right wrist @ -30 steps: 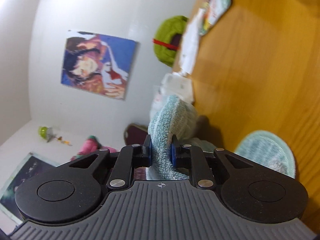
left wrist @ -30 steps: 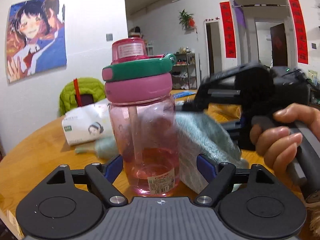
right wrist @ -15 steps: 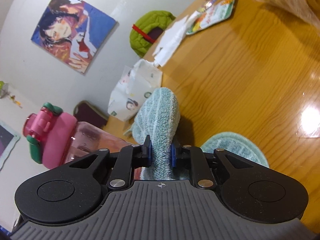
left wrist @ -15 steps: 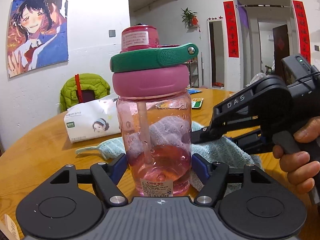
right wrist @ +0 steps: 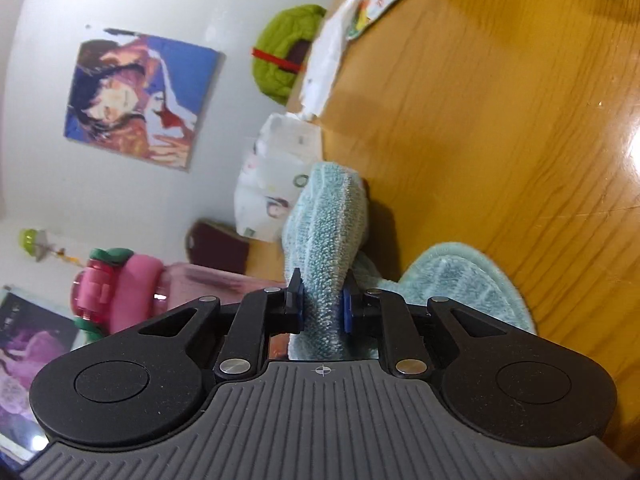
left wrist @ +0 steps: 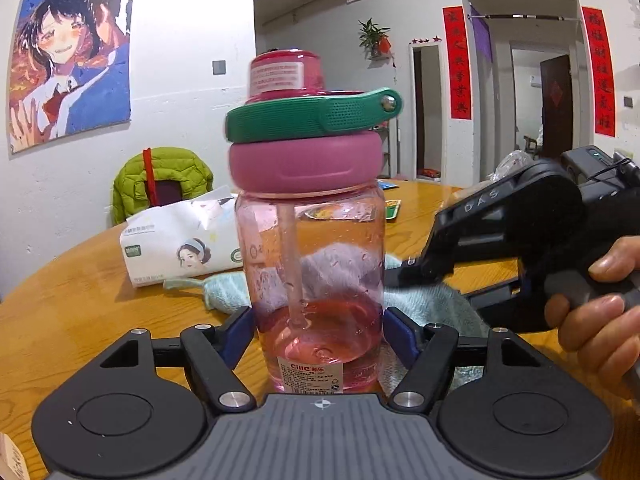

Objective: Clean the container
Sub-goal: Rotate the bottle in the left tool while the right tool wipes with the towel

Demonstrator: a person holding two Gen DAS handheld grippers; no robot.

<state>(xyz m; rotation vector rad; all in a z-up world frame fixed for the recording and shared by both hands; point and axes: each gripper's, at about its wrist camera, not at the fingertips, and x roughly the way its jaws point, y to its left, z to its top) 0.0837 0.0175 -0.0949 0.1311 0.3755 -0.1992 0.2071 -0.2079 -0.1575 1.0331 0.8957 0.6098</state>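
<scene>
Pink bottle [left wrist: 316, 280] upright, clamped in left claw [left wrist: 318, 332]; right claw [right wrist: 322, 306] pinching towel [right wrist: 328, 240].

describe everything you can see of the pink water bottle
The pink water bottle stands upright on the wooden table. Its clear pink plastic body holds a straw, droplets and a little pink liquid; a label sits low on the front. A matte pink screw lid carries a green strap and a capped spout. The left gripper is shut on its base, and a teal towel lies right behind it.
</scene>
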